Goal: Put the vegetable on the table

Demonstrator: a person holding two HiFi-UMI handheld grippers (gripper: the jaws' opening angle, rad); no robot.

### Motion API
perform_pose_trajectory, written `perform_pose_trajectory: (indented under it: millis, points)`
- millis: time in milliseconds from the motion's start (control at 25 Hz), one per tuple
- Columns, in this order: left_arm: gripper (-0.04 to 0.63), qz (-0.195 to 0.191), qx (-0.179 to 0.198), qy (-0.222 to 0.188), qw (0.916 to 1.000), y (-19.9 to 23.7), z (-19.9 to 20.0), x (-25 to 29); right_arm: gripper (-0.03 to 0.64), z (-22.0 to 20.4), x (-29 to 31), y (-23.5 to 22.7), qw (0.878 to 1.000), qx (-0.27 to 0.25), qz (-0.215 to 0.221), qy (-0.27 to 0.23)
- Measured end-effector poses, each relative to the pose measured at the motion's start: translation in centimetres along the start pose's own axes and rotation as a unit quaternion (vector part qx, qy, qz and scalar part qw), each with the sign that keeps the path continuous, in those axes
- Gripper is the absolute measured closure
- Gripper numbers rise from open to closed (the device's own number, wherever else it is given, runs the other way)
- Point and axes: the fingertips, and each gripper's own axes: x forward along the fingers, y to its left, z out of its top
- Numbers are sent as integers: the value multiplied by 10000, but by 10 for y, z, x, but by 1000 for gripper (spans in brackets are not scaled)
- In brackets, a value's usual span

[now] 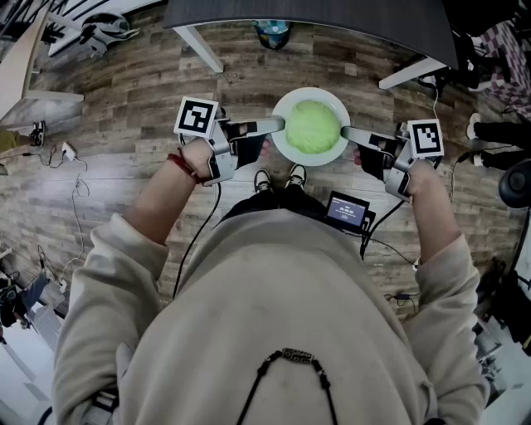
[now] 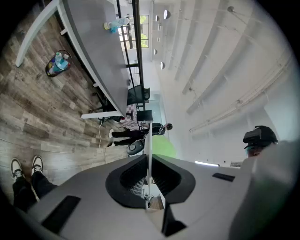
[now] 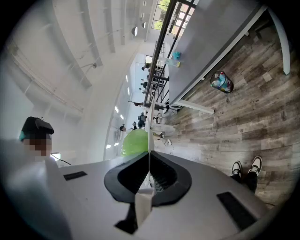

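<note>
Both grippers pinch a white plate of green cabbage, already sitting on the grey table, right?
Not on the table. In the head view the plate, cabbage on it, hangs over the wooden floor, short of the grey table, pinched by left gripper and right gripper.

Green cabbage [image 1: 313, 126] on white plate [image 1: 285, 148]
</note>
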Motion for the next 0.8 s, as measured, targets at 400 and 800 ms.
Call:
perform_pose_trajectory:
  millis: [400,800]
  points:
    - [568,-44,-104,0,9999,2,2,-1,589,3,1,2,9999,69,117,-79]
    - [568,39,-150,47,9999,2,3,0,589,2,1,1,9997,178,122,-78]
